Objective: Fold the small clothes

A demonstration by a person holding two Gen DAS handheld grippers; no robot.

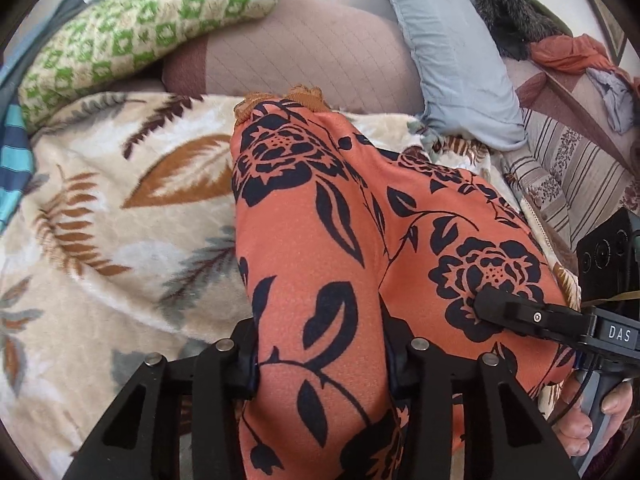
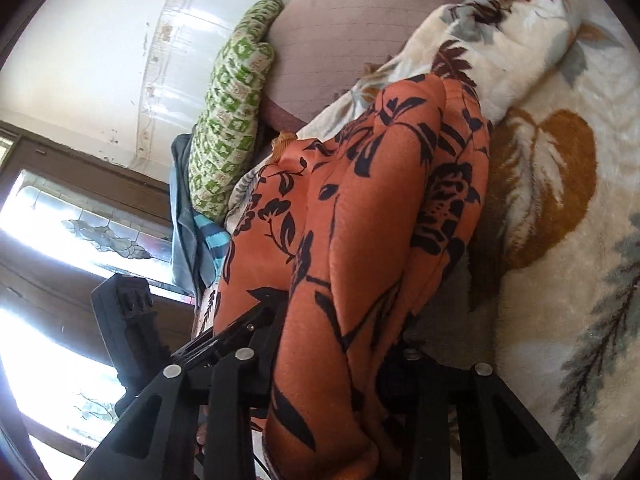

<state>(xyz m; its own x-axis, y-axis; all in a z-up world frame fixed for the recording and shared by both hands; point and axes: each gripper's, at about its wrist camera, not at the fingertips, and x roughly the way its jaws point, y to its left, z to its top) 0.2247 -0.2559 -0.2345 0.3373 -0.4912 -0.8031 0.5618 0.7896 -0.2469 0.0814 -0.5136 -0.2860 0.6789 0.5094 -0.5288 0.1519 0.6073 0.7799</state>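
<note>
An orange garment with a black floral print (image 1: pixel 320 240) hangs bunched over a cream fleece blanket with brown leaves (image 1: pixel 100 220). The left gripper (image 1: pixel 320 376) clamps its near end; the right gripper (image 2: pixel 332 376) also pinches the fabric. Behind lie a green-and-cream patterned cushion (image 1: pixel 140 28) and a pale blue pillow (image 1: pixel 452 52).

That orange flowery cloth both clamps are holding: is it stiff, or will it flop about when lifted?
Probably floppy: the orange floral garment bulges and creases between the left gripper and right gripper rather than holding flat. It looks thin, so likely light. Its slight sheen hints it may slide on the fuzzy leaf-print blanket.
</note>
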